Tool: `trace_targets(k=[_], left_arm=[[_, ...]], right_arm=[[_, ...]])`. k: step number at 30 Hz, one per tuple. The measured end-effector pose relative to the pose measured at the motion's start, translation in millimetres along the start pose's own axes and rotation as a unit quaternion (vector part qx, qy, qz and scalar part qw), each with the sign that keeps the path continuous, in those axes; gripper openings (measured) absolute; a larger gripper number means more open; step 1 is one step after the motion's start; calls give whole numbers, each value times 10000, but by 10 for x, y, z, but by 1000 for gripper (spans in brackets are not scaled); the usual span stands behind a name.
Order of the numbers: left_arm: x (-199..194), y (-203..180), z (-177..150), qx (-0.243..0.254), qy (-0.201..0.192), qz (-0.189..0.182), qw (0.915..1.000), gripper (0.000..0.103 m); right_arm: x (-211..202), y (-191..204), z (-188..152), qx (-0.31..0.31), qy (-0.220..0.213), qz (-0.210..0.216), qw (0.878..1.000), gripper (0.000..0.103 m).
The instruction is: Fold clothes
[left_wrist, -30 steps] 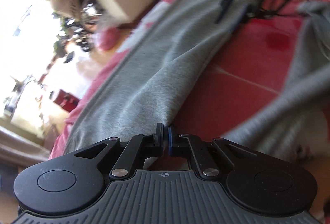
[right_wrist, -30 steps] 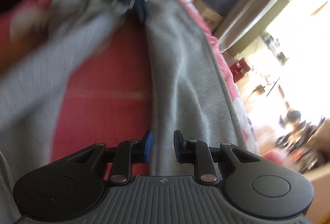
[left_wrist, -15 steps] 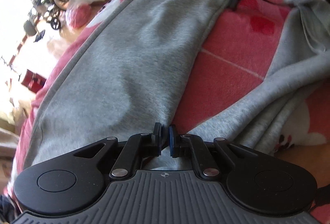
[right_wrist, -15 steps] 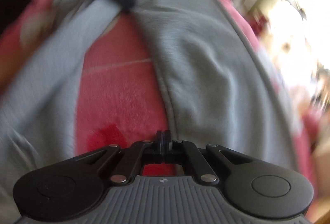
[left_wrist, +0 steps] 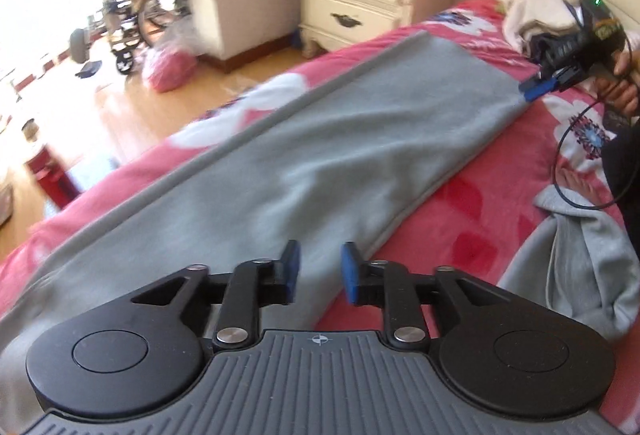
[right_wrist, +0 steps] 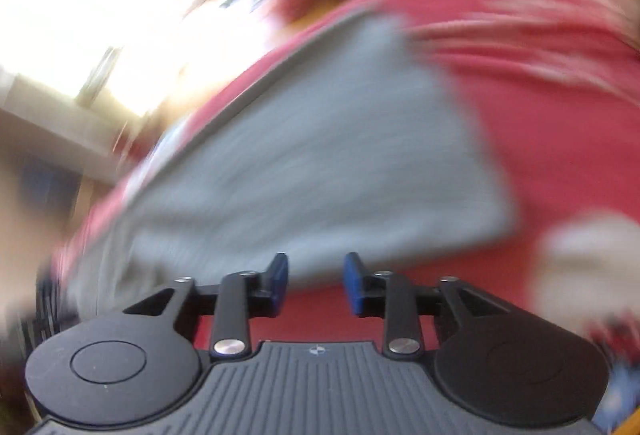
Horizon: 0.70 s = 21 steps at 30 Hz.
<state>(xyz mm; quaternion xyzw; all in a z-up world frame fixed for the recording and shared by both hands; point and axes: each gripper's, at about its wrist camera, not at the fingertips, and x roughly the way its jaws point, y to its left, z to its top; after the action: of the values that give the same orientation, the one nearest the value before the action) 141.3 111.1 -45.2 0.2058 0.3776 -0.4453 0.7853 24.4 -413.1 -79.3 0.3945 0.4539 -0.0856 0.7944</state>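
Both the left gripper (left_wrist: 316,271) and the right gripper (right_wrist: 316,281) have their fingers released, holding nothing. The grey trouser leg (left_wrist: 320,155) lies stretched along the pink bed (left_wrist: 472,231). Its loose free edge could slip or wrinkle before regrasping.

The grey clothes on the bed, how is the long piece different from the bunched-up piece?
The long grey piece lies flat and stretched across the red blanket; the bunched grey piece sits crumpled in a heap. The long one looks much bigger, the bunched one small. Both are the same grey fabric.
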Motion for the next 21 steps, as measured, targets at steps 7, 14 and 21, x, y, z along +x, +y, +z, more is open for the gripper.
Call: trace_targets(k=[7,14,21], left_arm=[[649,-795,63,1378,93,350,9898,35],[872,-1121,-24,2511,93,678,9655,28],[980,-1175,16,2366,75,808,9682,10]], right_arm=[[-96,-852,-105,2217,-267,31,9747,45],[74,-834,49,2217,-424,-13,9742,41],[31,-883,18,2027,-522,-194,9777,17]])
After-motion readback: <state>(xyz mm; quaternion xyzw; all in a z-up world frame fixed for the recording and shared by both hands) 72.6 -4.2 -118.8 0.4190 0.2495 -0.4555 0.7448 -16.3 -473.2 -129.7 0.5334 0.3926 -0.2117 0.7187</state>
